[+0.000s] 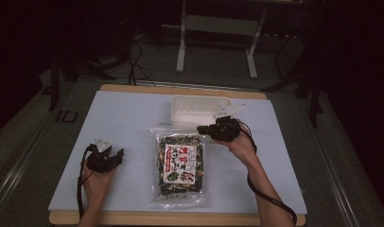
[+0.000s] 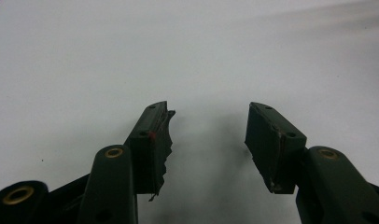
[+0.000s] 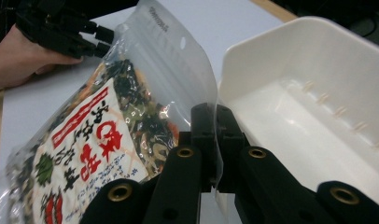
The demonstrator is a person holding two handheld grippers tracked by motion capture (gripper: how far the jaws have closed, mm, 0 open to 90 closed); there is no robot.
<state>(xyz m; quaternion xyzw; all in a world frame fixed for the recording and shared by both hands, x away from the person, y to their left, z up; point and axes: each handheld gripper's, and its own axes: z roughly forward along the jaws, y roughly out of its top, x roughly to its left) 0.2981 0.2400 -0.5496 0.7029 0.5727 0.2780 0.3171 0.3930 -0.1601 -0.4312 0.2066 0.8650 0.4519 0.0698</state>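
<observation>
Table, white sheet on top, carries everything. Bag of dried mix lies at centre, long axis running near-to-far from the person; clear top edge points toward the far side. White tray sits just beyond that edge, touching or nearly so; cannot tell which.

Right gripper is at the bag's far right corner, jaws closed on the clear plastic edge. Right gripper view confirms: film pinched between jaws, bag spreads to the left, tray directly to the right. Tray is thus the nearest target for the right hand; probable next move, as a judgement only: lift bag & swing it toward tray.

Left gripper rests on bare sheet, well left of bag, jaws apart w/ nothing between them. Left gripper view shows only white surface ahead.
</observation>
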